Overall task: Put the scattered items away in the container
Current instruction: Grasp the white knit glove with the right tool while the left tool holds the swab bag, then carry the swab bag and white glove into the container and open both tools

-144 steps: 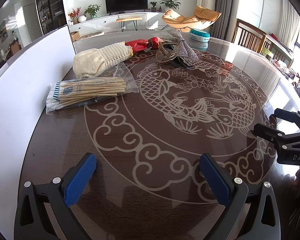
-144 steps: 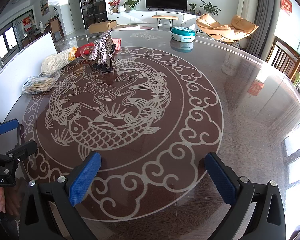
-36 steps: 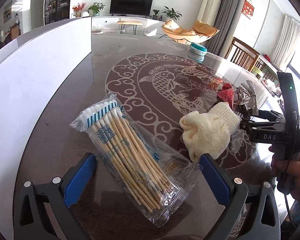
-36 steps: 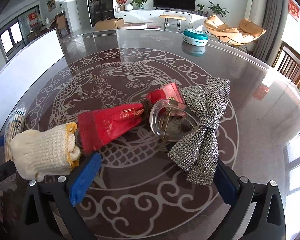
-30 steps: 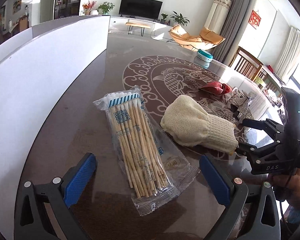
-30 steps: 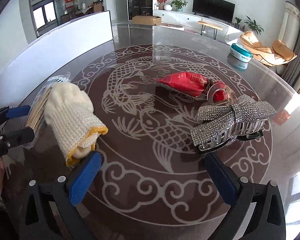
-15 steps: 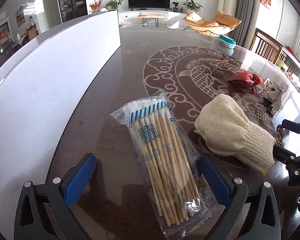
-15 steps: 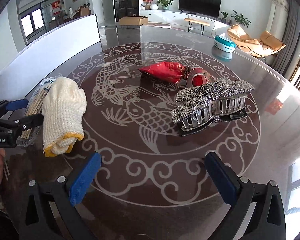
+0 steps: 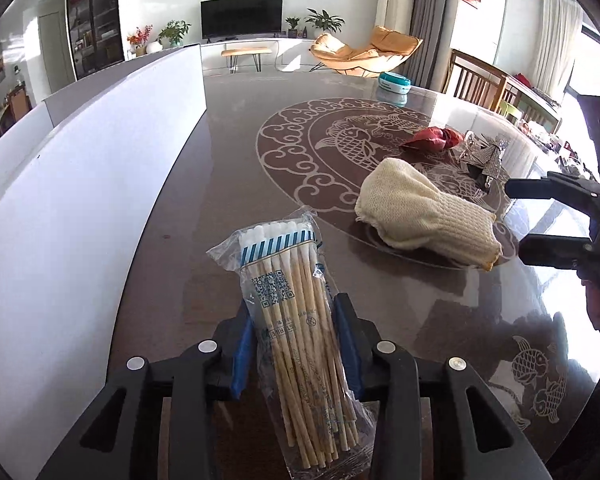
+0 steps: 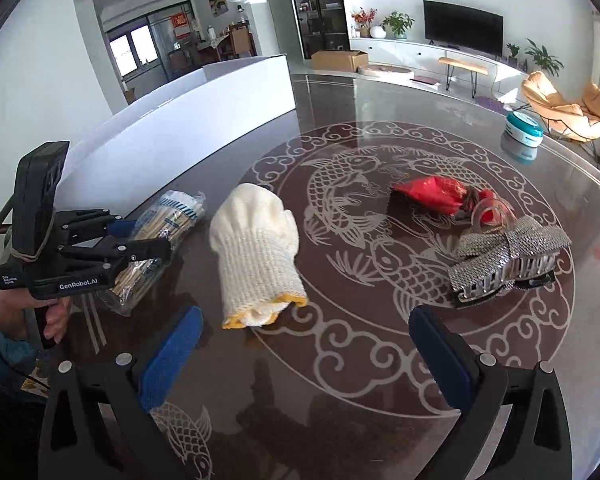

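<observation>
My left gripper (image 9: 296,344) is shut on a clear bag of wooden cotton swabs (image 9: 296,312), which lies on the dark glass table; it also shows in the right wrist view (image 10: 140,256) with the bag (image 10: 168,220). A cream knitted glove (image 9: 424,212) (image 10: 256,260) lies to the right of the bag. My right gripper (image 10: 304,344) is open and empty, just short of the glove's cuff, and shows at the right edge of the left wrist view (image 9: 540,220). A red pouch (image 10: 432,196) and a rhinestone bow hair claw (image 10: 508,260) lie farther right. The white container wall (image 9: 80,184) stands along the left.
A teal and white round box (image 10: 524,128) sits at the table's far edge. A clear ring (image 10: 488,216) lies between the pouch and the hair claw. Wooden chairs (image 9: 480,88) stand beyond the table.
My left gripper has moved forward over the swab bag and shut on it. My right gripper has swung left, so the glove now lies between its open fingers' line.
</observation>
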### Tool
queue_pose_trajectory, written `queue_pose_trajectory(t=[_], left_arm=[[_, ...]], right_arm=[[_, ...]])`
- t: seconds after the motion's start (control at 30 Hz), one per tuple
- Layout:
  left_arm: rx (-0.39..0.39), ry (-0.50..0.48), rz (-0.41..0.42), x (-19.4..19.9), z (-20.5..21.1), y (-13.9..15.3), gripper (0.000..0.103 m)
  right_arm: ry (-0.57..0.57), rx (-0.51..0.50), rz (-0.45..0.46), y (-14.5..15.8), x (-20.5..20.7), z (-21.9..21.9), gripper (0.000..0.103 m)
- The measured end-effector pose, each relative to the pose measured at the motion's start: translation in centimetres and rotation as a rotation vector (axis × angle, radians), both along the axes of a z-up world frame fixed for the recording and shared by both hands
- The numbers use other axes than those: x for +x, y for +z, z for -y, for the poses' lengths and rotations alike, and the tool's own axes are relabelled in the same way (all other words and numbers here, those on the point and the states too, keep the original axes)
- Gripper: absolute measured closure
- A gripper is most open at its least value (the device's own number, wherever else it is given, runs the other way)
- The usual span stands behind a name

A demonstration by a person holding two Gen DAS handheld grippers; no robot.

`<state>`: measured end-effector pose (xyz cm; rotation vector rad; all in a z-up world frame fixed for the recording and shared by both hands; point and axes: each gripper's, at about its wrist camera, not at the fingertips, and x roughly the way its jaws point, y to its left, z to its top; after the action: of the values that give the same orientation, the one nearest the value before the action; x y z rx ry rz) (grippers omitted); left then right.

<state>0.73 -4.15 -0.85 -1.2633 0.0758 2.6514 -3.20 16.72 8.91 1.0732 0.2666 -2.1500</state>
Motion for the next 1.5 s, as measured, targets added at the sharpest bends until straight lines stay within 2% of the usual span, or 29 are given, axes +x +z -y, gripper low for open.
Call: queue_pose_trajectory(t=[0.13,0.17,0.2,0.23,0.33,0.47,0.57,0.67,0.73,0.77,0.8,0.83,1.0,1.13,1.5], left_arm=[[0.005,0.013,0.004,0.1,0.0,0.1,0.066],[0.009,0.018,0.003,0.1,0.0,0.1,0.066],[0.011,0.021,0.0,0.1,0.0,0.0,0.066],[0.008,0.022,-0.003,0.1,-0.1,0.0,0.066],[0.004,0.014,-0.003,-0.4,-0.7,0.0,0.066],[0.015,-0.047,0.006,-2.4,-3.1,0.1,0.066],[0.013,-0.106,0.006,-4.2,-6.0,0.2,0.066],[0.004,-0.134,0.004,-5.4,-8.5,0.3,0.063],[-0.026,-0.122,0.004,-5.8,-9.7,0.3,0.052],[-0.04,-0.118,0.009,-5.8,-10.1,0.2,0.038],[-0.063,-0.112,0.021,-5.9,-10.5,-0.1,0.014],[-0.088,-0.098,0.023,-5.9,-10.6,-0.2,0.005],[-0.061,-0.053,0.06,-6.5,-9.6,-0.5,0.0],[-0.064,-0.05,0.058,-6.5,-9.7,-0.6,0.0],[-0.063,-0.051,0.058,-6.5,-9.7,-0.6,0.0]], right_arm=[[0.099,0.096,-0.004,-1.6,-1.9,5.5,0.0],[0.111,0.111,-0.015,-2.1,-2.3,6.5,0.006],[0.121,0.12,-0.02,-2.5,-2.6,7.2,0.023],[0.126,0.13,-0.013,-2.9,-3.0,7.7,0.032],[0.097,0.123,-0.024,-3.1,-3.0,7.3,0.051],[-0.068,0.108,-0.029,-3.1,-2.2,2.3,0.052],[-0.22,0.095,-0.017,-3.2,-1.2,-3.3,0.052],[-0.313,0.097,0.001,-3.0,-0.7,-7.5,0.049],[-0.354,0.114,0.0,-2.9,-0.4,-8.9,0.041],[-0.367,0.117,-0.003,-3.0,-0.4,-9.3,0.031],[-0.374,0.115,-0.006,-2.9,-0.4,-9.5,0.023],[-0.379,0.111,-0.009,-2.9,-0.3,-9.5,0.019],[-0.37,0.18,-0.037,-3.1,0.0,-8.2,0.0],[-0.384,0.154,-0.001,-3.5,-0.8,-8.6,0.0],[-0.394,0.155,-0.002,-3.5,-1.1,-8.6,0.0]])
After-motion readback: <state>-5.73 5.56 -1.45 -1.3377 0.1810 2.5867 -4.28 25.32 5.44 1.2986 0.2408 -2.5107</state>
